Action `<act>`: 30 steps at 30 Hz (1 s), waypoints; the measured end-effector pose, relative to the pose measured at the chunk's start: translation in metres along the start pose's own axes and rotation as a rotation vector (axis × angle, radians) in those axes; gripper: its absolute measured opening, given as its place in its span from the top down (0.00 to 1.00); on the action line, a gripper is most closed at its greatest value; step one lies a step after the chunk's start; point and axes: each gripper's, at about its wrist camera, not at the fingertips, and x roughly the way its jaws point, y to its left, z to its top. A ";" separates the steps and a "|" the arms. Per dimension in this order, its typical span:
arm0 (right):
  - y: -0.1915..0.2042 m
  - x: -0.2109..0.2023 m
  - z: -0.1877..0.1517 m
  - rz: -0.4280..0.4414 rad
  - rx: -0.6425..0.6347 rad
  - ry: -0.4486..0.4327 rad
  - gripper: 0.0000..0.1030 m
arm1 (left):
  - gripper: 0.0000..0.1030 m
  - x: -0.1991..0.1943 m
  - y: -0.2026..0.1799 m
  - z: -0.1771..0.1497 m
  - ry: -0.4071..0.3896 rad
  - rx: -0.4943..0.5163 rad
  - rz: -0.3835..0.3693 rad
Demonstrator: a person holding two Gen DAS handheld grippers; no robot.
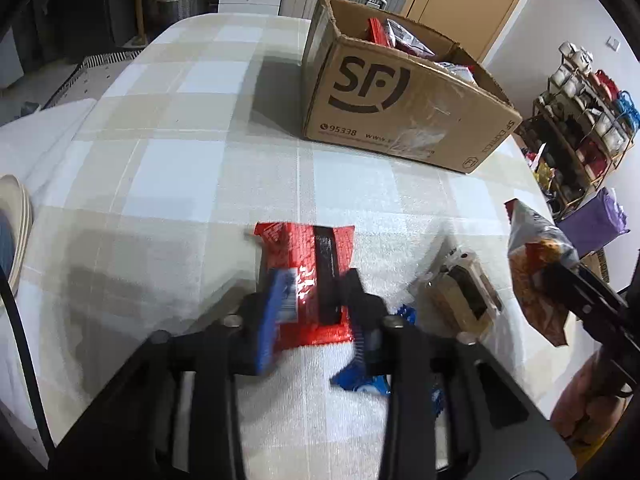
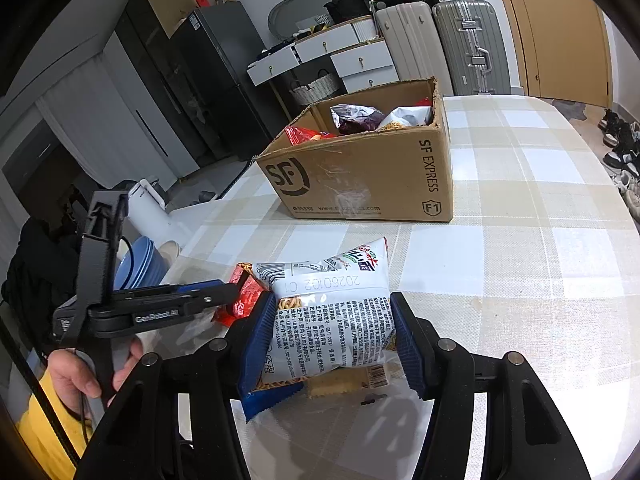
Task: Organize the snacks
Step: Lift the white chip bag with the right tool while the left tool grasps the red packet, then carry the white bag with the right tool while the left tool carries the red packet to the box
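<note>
A red snack packet [image 1: 304, 248] lies on the checked tablecloth, and my left gripper [image 1: 316, 280] is shut on its near half, the foil crumpling between the blue pads. In the right wrist view the left gripper [image 2: 236, 286] pokes in from the left onto the same red packet [image 2: 244, 300]. My right gripper [image 2: 332, 304] is shut on a white noodle snack bag [image 2: 332, 312], held above the table; it shows as the bag [image 1: 536, 256] at the right edge in the left wrist view. An open SF cardboard box [image 1: 400, 96] [image 2: 360, 184] at the far side holds several snack bags.
A blue packet [image 1: 360, 380] and a beige cracker pack [image 1: 464, 292] lie on the cloth near the grippers. Stacked plates [image 1: 16, 220] and blue bowls [image 2: 140, 264] sit at the table's left edge. A person's hand [image 2: 80, 372] holds the left tool. Shelves, suitcases and drawers stand beyond the table.
</note>
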 end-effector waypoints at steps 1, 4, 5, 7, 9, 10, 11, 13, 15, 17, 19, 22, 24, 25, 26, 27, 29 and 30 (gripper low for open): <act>0.000 0.000 0.000 0.002 0.001 0.001 0.44 | 0.60 0.004 -0.004 0.001 0.006 0.014 0.013; -0.001 -0.002 0.000 0.007 0.001 0.001 0.44 | 0.56 0.016 -0.017 0.001 0.020 0.075 0.085; -0.001 -0.003 0.000 0.009 0.001 0.000 0.44 | 0.56 0.020 -0.020 0.000 0.025 0.094 0.106; -0.001 -0.004 0.000 0.011 0.001 -0.002 0.44 | 0.56 0.027 -0.020 -0.001 0.042 0.097 0.135; -0.003 -0.006 0.000 0.017 0.005 -0.004 0.44 | 0.60 0.027 -0.015 0.001 0.045 0.060 0.115; -0.003 -0.006 0.000 0.018 0.006 -0.006 0.44 | 0.60 0.027 -0.011 0.002 0.048 0.043 0.097; -0.003 -0.007 0.000 0.019 0.007 -0.008 0.44 | 0.60 0.025 -0.007 0.003 0.047 0.021 0.075; -0.003 -0.008 0.000 0.020 0.009 -0.008 0.44 | 0.60 0.024 -0.002 0.003 0.048 -0.008 0.038; -0.003 -0.008 0.000 0.022 0.010 -0.007 0.44 | 0.60 0.023 0.002 0.002 0.045 -0.020 0.022; -0.003 -0.009 0.000 0.024 0.009 -0.010 0.44 | 0.60 0.018 0.004 0.002 0.033 -0.024 0.020; -0.003 -0.011 0.000 0.027 0.009 -0.018 0.44 | 0.60 0.011 0.006 0.000 0.015 -0.038 0.005; -0.002 -0.015 0.001 0.036 0.008 -0.035 0.44 | 0.60 -0.004 0.008 -0.003 -0.010 -0.059 -0.037; -0.001 -0.017 0.001 0.045 0.009 -0.047 0.44 | 0.60 -0.015 0.007 -0.005 -0.032 -0.063 -0.061; 0.000 -0.020 0.002 0.055 0.013 -0.059 0.44 | 0.60 -0.022 0.006 -0.006 -0.048 -0.065 -0.076; 0.001 -0.023 0.003 0.063 0.020 -0.072 0.44 | 0.60 -0.031 0.003 -0.006 -0.068 -0.058 -0.085; 0.002 -0.026 0.005 0.071 0.027 -0.085 0.44 | 0.60 -0.038 0.001 -0.006 -0.082 -0.049 -0.090; 0.004 -0.034 0.010 0.091 0.041 -0.116 0.44 | 0.60 -0.056 -0.006 -0.003 -0.130 -0.036 -0.109; 0.006 -0.040 0.014 0.109 0.051 -0.139 0.44 | 0.60 -0.062 -0.009 -0.001 -0.143 -0.030 -0.117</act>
